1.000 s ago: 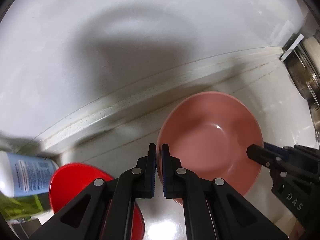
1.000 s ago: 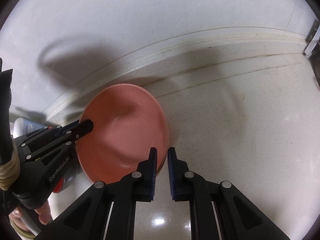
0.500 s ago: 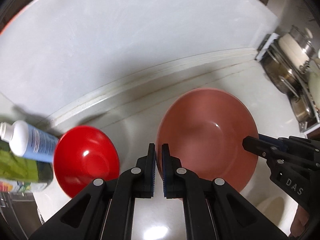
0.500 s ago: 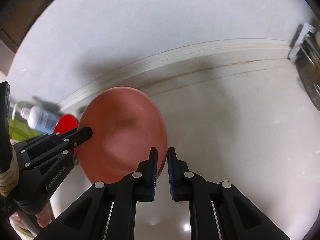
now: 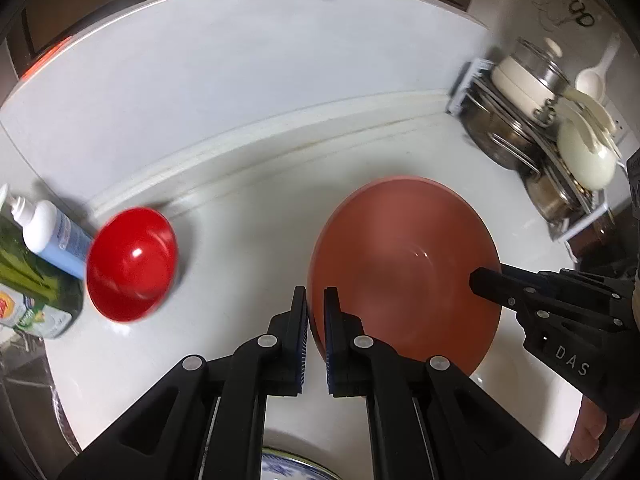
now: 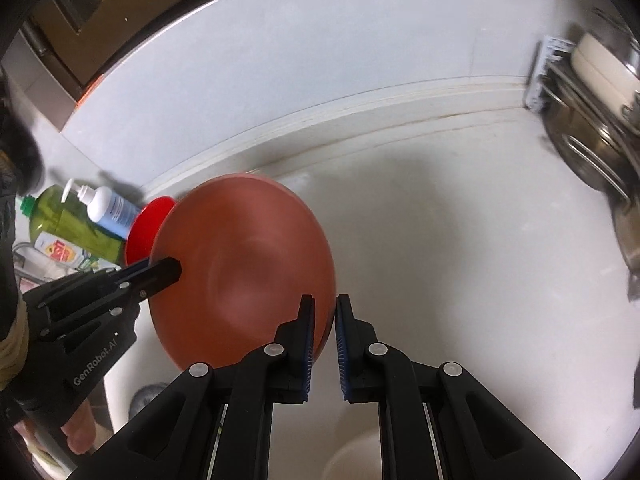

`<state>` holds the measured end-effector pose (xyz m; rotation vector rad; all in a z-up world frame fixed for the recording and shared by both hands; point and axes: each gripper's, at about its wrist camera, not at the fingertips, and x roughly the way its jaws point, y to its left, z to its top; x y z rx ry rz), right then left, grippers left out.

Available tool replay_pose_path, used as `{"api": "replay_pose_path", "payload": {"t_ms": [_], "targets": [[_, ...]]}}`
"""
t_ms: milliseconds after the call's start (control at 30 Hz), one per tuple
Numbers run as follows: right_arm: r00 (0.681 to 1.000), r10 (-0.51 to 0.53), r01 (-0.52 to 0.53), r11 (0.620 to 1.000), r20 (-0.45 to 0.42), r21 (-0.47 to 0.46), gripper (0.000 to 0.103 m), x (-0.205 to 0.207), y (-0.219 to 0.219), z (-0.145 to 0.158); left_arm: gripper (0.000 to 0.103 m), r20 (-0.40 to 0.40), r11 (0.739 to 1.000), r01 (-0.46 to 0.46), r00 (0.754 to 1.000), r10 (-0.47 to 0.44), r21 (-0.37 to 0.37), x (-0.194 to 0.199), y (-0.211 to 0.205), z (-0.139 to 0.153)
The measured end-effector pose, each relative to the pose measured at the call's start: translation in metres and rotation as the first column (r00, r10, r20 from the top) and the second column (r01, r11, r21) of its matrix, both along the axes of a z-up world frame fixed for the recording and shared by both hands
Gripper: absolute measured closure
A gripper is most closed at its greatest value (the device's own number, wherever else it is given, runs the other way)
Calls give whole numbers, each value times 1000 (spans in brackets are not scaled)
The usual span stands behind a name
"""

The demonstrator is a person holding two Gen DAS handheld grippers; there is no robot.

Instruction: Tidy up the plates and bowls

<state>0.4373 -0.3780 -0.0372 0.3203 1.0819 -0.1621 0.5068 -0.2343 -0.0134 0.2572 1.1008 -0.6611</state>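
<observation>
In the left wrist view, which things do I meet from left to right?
Green bottle → white bottle → red bowl → pink bowl → right tool → pot rack.

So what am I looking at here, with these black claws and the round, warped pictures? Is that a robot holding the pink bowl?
No robot: a person holds a two-finger gripper in each hand, and each carries a wide-angle camera looking along its fingers, hence the round, bent pictures. One picture is from the left gripper, the other from the right gripper. Both are pinching opposite edges of the same pink bowl, so each camera also sees the other gripper across it. On the white counter sits a smaller red bowl, beside a white pump bottle and a green bottle. At the far right is a rack of metal pots.
</observation>
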Motion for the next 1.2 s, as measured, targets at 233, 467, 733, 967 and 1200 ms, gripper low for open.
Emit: {"api": "replay_pose_path", "payload": {"t_ms": [233,467,733,967,1200], "targets": [[999,-29,30,999,25,-29,91,-50,-13,10,95,8,999,52,999,-52,-9,-43,-16,4],[998,-60,61,997,29,-39,91,-93,-18,12,94,4,995,102,995,-102,0,-79,-26,1],[996,-92,92,996,9,-16,91,-128,-28,-1,94,-19,990,140,990,-140,20,-108,-37,-9],[994,-108,108,994,-11,-23,91,-151,-38,-8,94,-52,984,171,984,-168,50,-128,-46,-25],[992,-116,116,993,-47,-5,91,-162,-44,-22,94,-91,978,193,978,-185,85,-141,-48,-44]]}}
